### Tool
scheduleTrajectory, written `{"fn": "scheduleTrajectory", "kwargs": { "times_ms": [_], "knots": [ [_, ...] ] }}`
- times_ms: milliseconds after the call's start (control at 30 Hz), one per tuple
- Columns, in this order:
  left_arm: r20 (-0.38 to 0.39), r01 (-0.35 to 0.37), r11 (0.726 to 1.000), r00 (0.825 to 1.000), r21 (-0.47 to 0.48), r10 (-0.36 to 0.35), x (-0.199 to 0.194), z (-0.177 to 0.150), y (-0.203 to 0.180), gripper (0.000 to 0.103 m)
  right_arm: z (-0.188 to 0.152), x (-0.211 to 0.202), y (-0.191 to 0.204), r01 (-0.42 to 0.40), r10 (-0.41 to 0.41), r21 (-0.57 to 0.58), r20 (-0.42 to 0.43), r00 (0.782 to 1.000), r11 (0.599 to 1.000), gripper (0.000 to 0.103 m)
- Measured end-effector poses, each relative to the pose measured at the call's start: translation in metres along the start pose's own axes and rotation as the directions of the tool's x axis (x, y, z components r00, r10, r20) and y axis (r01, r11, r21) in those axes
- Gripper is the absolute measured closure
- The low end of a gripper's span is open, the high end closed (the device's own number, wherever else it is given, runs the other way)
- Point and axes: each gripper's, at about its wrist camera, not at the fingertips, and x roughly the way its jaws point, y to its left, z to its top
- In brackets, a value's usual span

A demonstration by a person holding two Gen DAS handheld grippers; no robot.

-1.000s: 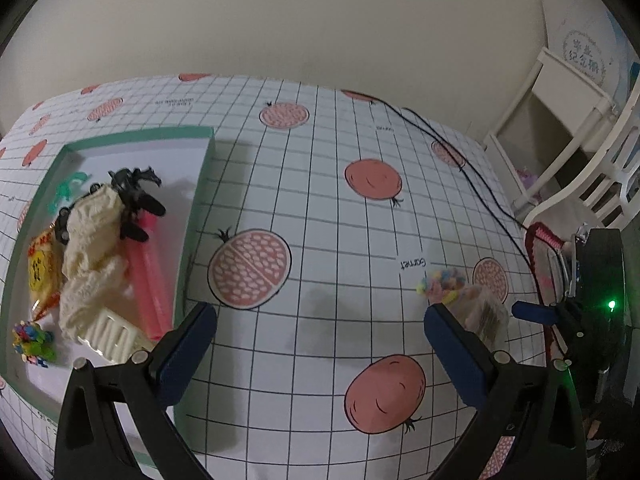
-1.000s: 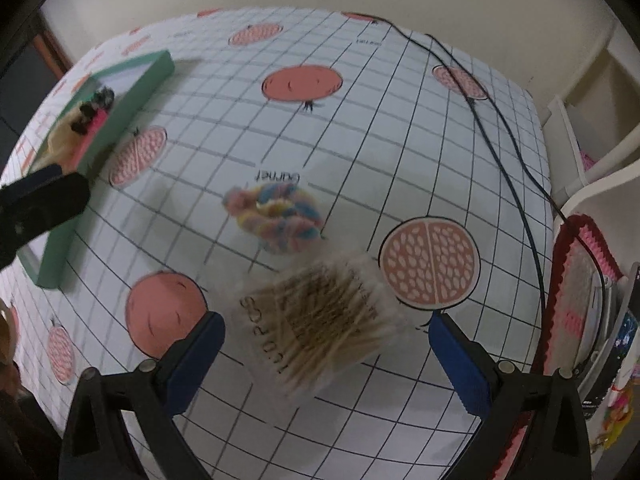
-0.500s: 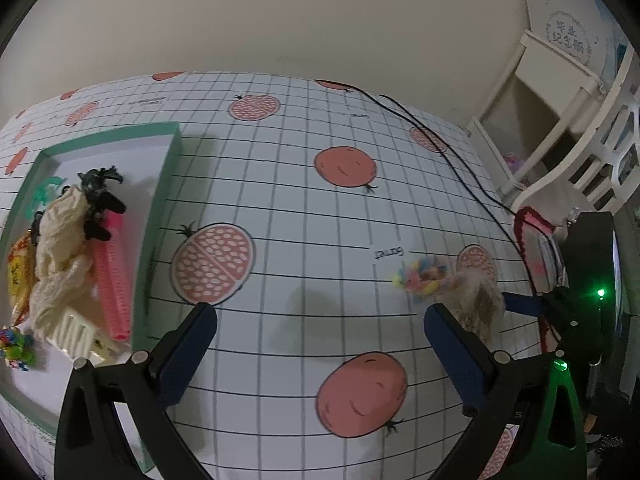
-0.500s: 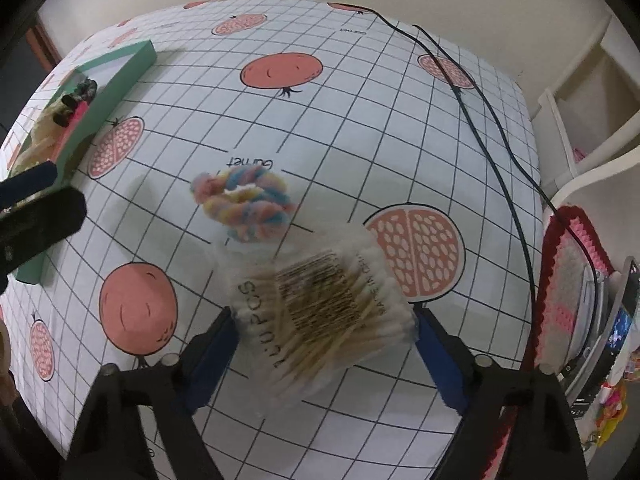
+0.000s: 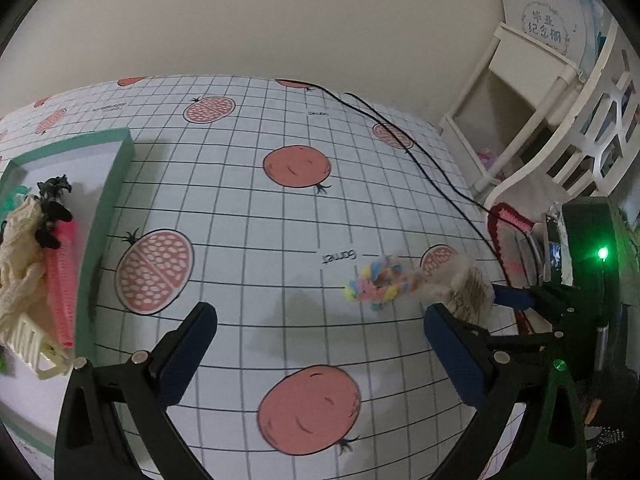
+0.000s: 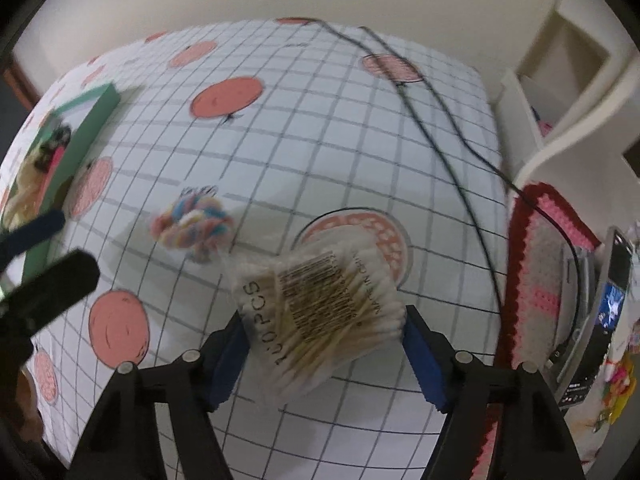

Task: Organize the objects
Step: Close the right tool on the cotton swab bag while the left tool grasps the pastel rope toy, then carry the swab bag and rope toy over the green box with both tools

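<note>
Green-rimmed shallow tray (image 5: 120,168), far left on the table (image 5: 248,216), which wears a white grid-pattern cloth printed with red pomegranates: holds a cream knitted cloth (image 5: 18,248), a pink ribbed comb-like piece (image 5: 60,288), a black toy figure (image 5: 52,208) and a cream plastic rack (image 5: 32,344). Left gripper (image 5: 320,356), black arms with dark blue pads: jaws well apart, nothing between them, hanging over bare cloth right of the tray. Printed word on the cloth, upside down to the left wrist camera, apparently "Garnet" (image 5: 339,257). Pastel multicolour braided yarn ring (image 6: 192,226): lies flat on the table just beyond that word, left of the right gripper and apart from it. Clear plastic packet of wooden-stick cotton swabs (image 6: 320,312): sits between the pads of the right gripper (image 6: 324,344), whose jaws are closing with both pads against the packet's ends; sticks and long axis run roughly across the gap, tilted up to the right; label reads "100 PCS", "MADE IN CHINA", plus a barcode. Black cable (image 6: 452,136): trails across the table's far right.
</note>
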Motion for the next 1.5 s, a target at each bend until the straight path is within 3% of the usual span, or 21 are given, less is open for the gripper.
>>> {"fn": "scheduleTrajectory", "kwargs": {
  "times_ms": [267,433,600,967,1100,1233,1500],
  "knots": [
    [0.019,-0.011,0.999,1.000,0.050,0.010,0.008,-0.001,-0.013,0.001,0.014,-0.018,-0.026,0.017,-0.027,0.129,0.078,0.997,0.991,0.028],
    [0.019,-0.038,0.992,0.999,0.117,0.036,0.016,-0.004,-0.024,0.006,0.029,-0.015,-0.039,0.034,-0.060,0.214,0.115,0.992,0.976,0.028],
    [0.021,-0.056,0.985,0.998,0.165,0.053,0.027,-0.006,-0.035,0.010,0.031,-0.017,-0.049,0.003,-0.046,0.280,0.147,0.988,0.960,0.028],
    [0.007,-0.049,0.986,0.999,0.158,0.049,0.045,-0.004,-0.041,0.036,0.033,-0.011,-0.044,-0.022,-0.023,0.287,0.153,0.988,0.958,0.028],
    [0.000,-0.056,0.984,0.998,0.166,0.057,0.048,-0.004,-0.041,0.055,0.033,-0.008,-0.045,-0.047,0.003,0.293,0.150,0.989,0.955,0.028],
    [-0.008,-0.038,0.983,0.999,0.178,0.040,0.048,-0.005,-0.041,0.067,0.032,-0.005,-0.043,-0.040,-0.001,0.290,0.141,0.990,0.956,0.028],
    [-0.013,-0.025,0.981,1.000,0.194,0.028,0.046,-0.004,-0.041,0.078,0.030,-0.004,-0.044,-0.037,-0.003,0.289,0.135,0.991,0.957,0.028]
  ]
}}
